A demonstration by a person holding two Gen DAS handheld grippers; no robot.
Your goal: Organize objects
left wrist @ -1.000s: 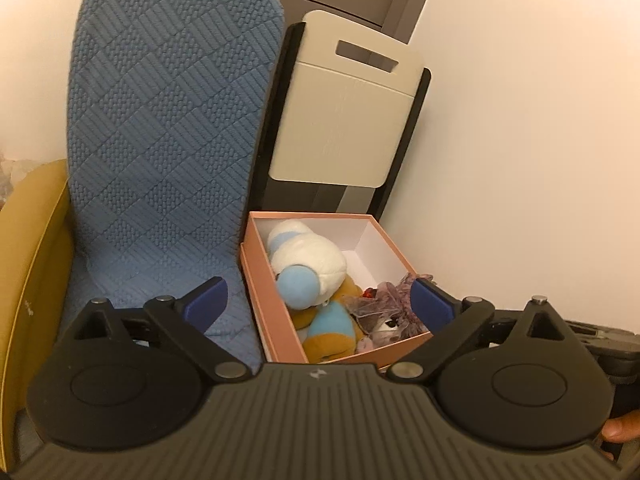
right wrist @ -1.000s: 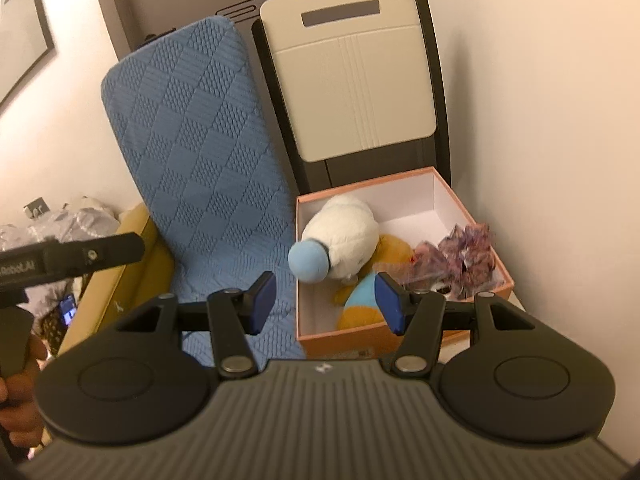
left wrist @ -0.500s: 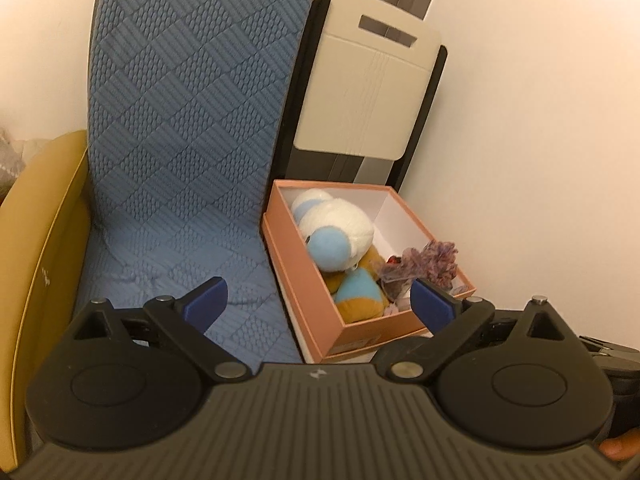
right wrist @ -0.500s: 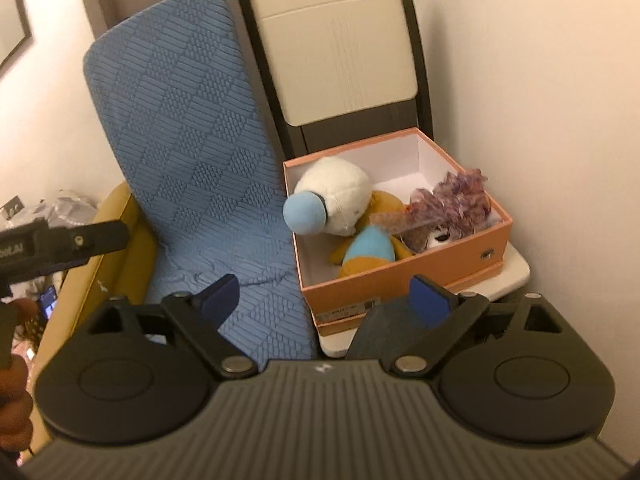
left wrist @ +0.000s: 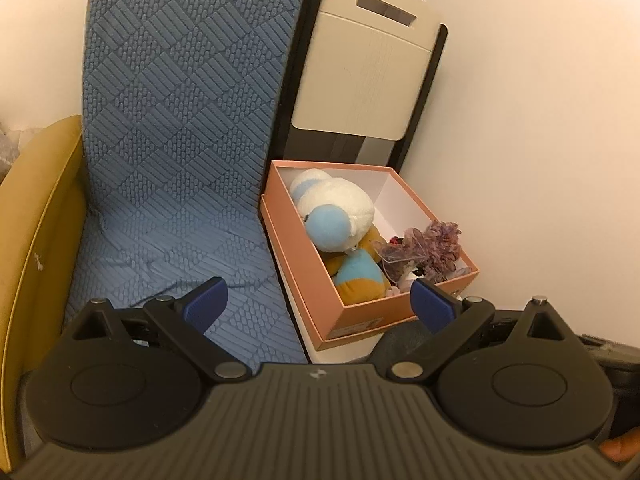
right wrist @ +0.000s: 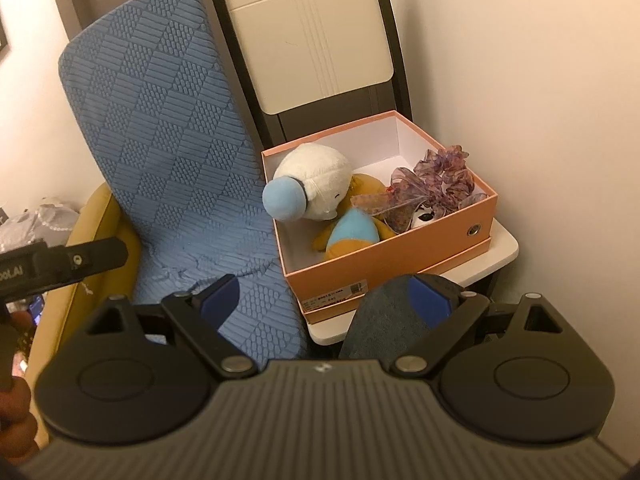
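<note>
A pink cardboard box point(left wrist: 360, 312) point(right wrist: 400, 256) stands on a white side table point(right wrist: 504, 248) against the wall. In it lie a white and light-blue plush toy point(left wrist: 340, 208) point(right wrist: 312, 184), an orange and blue plush point(left wrist: 358, 276) point(right wrist: 352, 236) and a purple ribbon bow point(left wrist: 432, 244) point(right wrist: 436, 180). My left gripper point(left wrist: 320, 300) is open and empty, held back in front of the box. My right gripper point(right wrist: 324, 296) is open and empty, also short of the box. The left gripper's body point(right wrist: 60, 264) shows at the left edge of the right wrist view.
A blue quilted seat cushion point(left wrist: 180, 128) point(right wrist: 168, 152) lies on a yellow armchair point(left wrist: 36, 216) left of the box. A cream folding chair point(left wrist: 368, 60) point(right wrist: 316, 40) leans behind the box. A dark blue-grey rounded thing point(right wrist: 384, 320) sits below the table. The wall is close on the right.
Both grippers have drawn back and up from the box. The right gripper's jaws have opened wider. The box's contents have not moved.
</note>
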